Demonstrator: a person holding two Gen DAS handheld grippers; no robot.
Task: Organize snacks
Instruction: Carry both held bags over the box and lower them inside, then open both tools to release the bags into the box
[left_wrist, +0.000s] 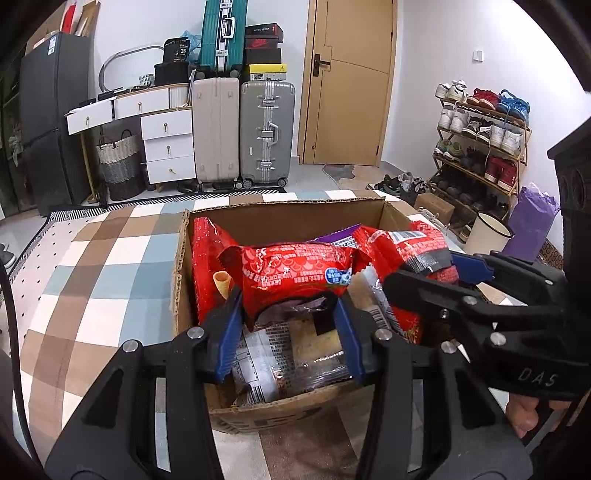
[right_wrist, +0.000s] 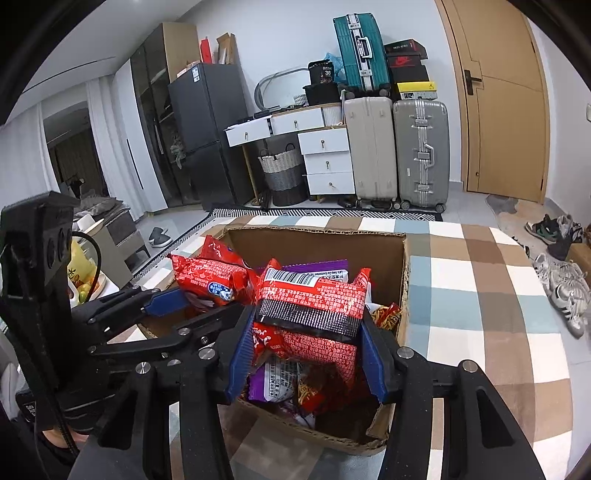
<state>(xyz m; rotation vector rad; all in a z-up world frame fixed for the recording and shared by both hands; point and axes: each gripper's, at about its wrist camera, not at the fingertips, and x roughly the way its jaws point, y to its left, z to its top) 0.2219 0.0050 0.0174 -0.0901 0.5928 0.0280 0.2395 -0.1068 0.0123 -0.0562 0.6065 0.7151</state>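
Both grippers work inside the same cardboard box of snacks. From its own wrist view, the right gripper has its blue pads pressed against both sides of a red snack packet with a barcode and a black band; the packet fills the gap between the jaws, so it looks gripped. That packet sits near the middle of the box, tilted up above the rest. From the left wrist view, the left gripper has its jaws set apart on either side of the lower edge of a red packet with a blue badge; whether the pads truly pinch it I cannot tell.

Around them, going outward: at 12 o'clock of the right gripper a purple packet lies against the far wall; at 3 o'clock a small red fries-print packet rests by the box's right wall; at 6 o'clock a clear-and-purple wrapper lies low. The box stands on a checked tablecloth, which carries no snacks in view.

As a judgement, organising is at an early or middle stage: nearly everything is heaped unsorted in the box, and no tidy rows or groups show yet.
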